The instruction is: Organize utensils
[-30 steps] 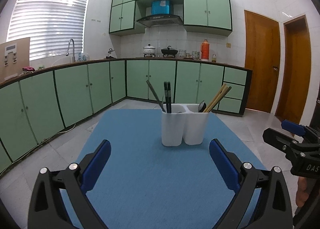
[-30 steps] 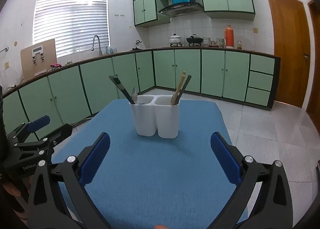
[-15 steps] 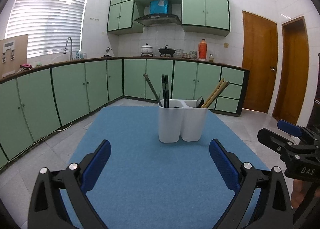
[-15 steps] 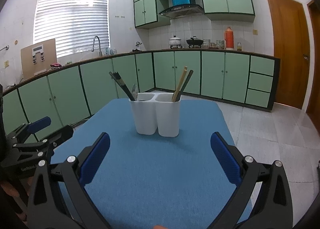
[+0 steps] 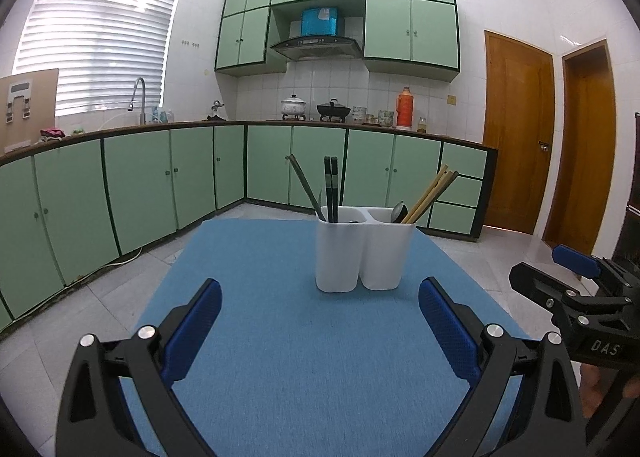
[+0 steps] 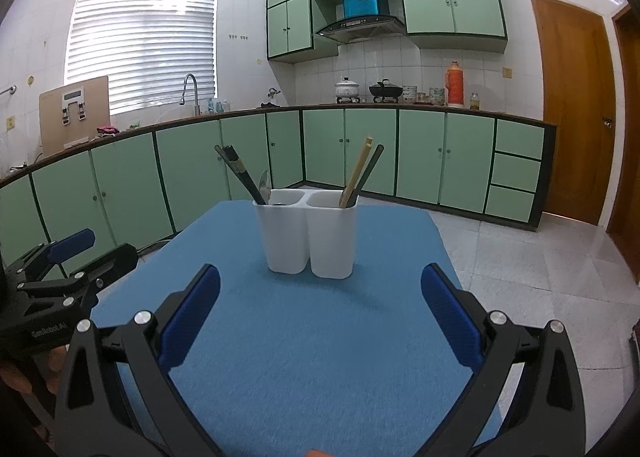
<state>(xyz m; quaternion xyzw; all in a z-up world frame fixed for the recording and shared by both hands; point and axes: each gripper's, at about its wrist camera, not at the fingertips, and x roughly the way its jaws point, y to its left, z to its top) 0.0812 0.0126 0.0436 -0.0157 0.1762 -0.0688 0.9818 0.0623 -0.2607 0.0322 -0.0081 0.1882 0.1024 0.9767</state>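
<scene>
A white two-compartment utensil holder (image 5: 362, 253) (image 6: 308, 235) stands upright on the blue mat (image 5: 260, 277) (image 6: 380, 249). In the left wrist view its left cup holds black chopsticks (image 5: 331, 189) and a dark green stick (image 5: 306, 187). The right cup holds wooden chopsticks (image 5: 430, 193) and a dark spoon (image 5: 399, 212). My left gripper (image 5: 320, 293) is open in front of the holder, nothing between its blue pads. My right gripper (image 6: 320, 277) is open too, just short of the holder. Each gripper shows at the side of the other's view: right gripper (image 5: 556, 269), left gripper (image 6: 94, 251).
The mat covers a table whose left, right and far edges drop to a pale tiled floor (image 6: 520, 257). Green kitchen cabinets (image 5: 140, 185) line the far walls, and wooden doors (image 5: 516, 137) stand at the right. A person's hand (image 5: 600, 389) holds the right gripper's handle.
The left wrist view has levelled out and the holder has slid slightly left in it. The right wrist view is almost the same. Both grippers stay open and empty.
</scene>
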